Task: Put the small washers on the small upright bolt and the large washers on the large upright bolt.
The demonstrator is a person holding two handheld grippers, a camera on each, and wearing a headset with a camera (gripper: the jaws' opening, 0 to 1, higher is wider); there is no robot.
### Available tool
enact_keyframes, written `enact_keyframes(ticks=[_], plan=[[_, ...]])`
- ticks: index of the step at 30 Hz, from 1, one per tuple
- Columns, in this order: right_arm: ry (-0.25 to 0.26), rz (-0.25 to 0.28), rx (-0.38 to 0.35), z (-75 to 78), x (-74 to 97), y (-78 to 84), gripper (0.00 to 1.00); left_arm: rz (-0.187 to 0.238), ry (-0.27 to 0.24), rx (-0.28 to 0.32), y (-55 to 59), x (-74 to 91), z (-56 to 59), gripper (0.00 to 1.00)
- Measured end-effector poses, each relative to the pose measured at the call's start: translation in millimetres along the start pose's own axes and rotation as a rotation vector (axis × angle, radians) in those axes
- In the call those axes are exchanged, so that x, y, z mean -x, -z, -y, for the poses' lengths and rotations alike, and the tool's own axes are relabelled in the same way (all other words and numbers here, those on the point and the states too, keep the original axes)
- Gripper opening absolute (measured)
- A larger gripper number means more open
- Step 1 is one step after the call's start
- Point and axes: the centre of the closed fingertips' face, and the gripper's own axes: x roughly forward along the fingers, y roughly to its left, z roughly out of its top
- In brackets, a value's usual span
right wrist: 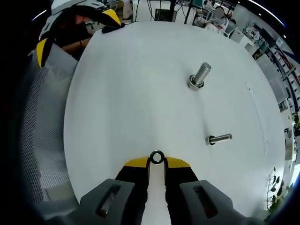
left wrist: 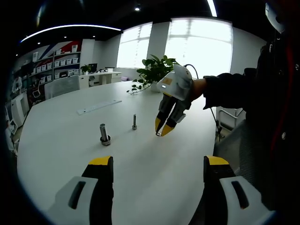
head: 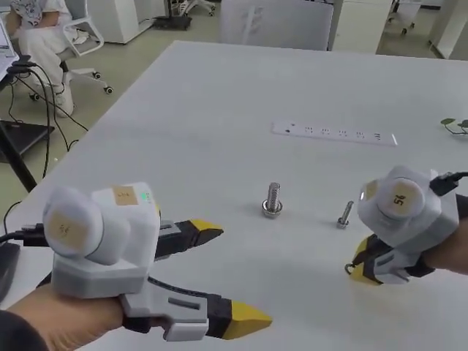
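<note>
Steel washer (right wrist: 157,157) clamped in right gripper (right wrist: 157,162), plain in right gripper view, left gripper (left wrist: 158,161) spread wide

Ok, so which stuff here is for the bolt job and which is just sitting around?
For the job:
large bolt, upright
small bolt, upright
washer, pinched in the right tongs
left tongs, open and holding nothing

Just lying about:
power strip
plant

Head view looks down; all views share the large bolt (head: 273,199).
</note>
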Motion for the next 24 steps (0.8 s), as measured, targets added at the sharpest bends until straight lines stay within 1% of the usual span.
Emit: enact_keyframes(ticks=[11,14,21,24], plan=[[0.034,0.011,-0.025,16.8,14.9,3.1,0.13,0.000,0.002,0.000,0.4,-1.6,0.2,0.78],[0.048,0.018,-0.027,22.1,23.1,0.6,0.13,0.001,0.001,0.002,0.6,-1.9,0.2,0.78],[0.087,0.038,-0.041,41.4,40.2,-4.1,0.13,-0.001,0.005,0.002,0.9,-3.3,0.1,0.78],[0.098,0.042,-0.045,48.1,44.7,-5.2,0.13,0.000,0.004,0.003,0.4,-3.1,-0.7,0.78]])
